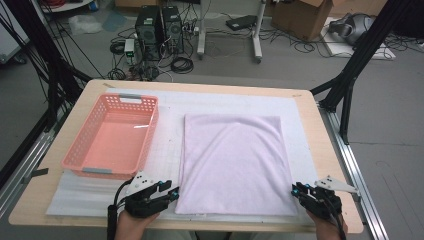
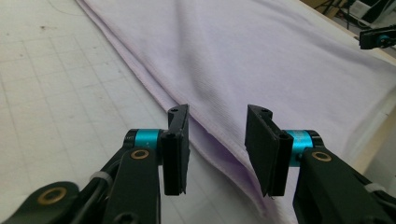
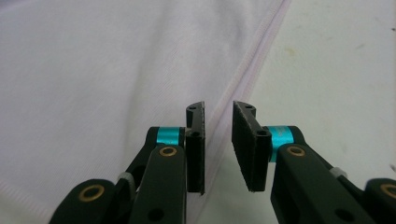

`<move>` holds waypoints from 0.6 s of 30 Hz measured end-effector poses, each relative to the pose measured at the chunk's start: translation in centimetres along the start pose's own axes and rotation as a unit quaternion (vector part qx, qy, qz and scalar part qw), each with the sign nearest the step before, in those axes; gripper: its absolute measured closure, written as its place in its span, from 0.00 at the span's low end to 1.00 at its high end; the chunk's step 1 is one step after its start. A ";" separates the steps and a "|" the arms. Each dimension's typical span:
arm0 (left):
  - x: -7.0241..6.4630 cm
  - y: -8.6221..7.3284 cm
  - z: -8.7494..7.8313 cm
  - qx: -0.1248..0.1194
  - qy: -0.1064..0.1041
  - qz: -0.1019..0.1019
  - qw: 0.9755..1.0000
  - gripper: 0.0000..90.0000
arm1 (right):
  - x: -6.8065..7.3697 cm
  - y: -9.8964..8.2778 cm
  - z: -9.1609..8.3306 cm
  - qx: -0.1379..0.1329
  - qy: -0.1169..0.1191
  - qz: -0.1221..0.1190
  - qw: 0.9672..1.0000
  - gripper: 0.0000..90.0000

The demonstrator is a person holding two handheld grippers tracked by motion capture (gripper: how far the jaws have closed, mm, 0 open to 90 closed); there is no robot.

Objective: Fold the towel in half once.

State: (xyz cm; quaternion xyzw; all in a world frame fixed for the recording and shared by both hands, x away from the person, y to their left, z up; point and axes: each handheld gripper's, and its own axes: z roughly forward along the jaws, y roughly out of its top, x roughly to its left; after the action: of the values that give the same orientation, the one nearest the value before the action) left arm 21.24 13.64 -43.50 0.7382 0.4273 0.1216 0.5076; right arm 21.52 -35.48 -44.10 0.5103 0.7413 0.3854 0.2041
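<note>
Folded lilac towel [image 1: 234, 162], flat on the surface beside the pink basket [image 1: 114, 134]: your left gripper [image 1: 172, 192] and right gripper [image 1: 296, 189] sit at its near corners, jaws parted and empty; next, close on both corners.

This is a robotics or data-recording lab, not a home. The wooden table [image 1: 200, 87] stands on a grey concrete floor inside a frame of black metal struts [image 1: 350, 85]. Just beyond the table's far edge, two black computer towers [image 1: 159, 30] sit on the floor amid loose coils of cable [image 1: 181, 64]. Farther behind the table stand the white legs of a stand [image 1: 257, 35], and to the far right of it a cardboard box [image 1: 305, 17]. A white gridded mat [image 1: 165, 145] covers the tabletop.
</note>
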 end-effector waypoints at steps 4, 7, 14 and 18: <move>0.2 0.0 0.4 0.003 0.004 0.003 1.000 0.68 | -0.3 0.9 2.2 0.010 -0.005 0.001 1.000 0.83; 0.4 0.3 0.8 0.005 0.003 0.005 1.000 0.68 | -0.3 1.3 2.7 0.019 0.003 -0.004 1.000 0.96; 1.2 1.7 2.6 0.015 0.020 0.018 1.000 0.67 | -1.0 1.4 0.9 0.043 -0.030 -0.019 0.998 0.86; 2.0 2.6 3.9 0.020 0.025 0.018 0.999 0.69 | -1.4 2.1 0.5 0.003 -0.021 -0.014 1.000 0.78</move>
State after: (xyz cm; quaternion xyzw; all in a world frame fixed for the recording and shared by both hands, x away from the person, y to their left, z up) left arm 26.20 12.33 -43.60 0.7525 0.4289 0.1403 0.4797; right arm 23.71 -36.17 -42.87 0.5085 0.7449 0.3694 0.2236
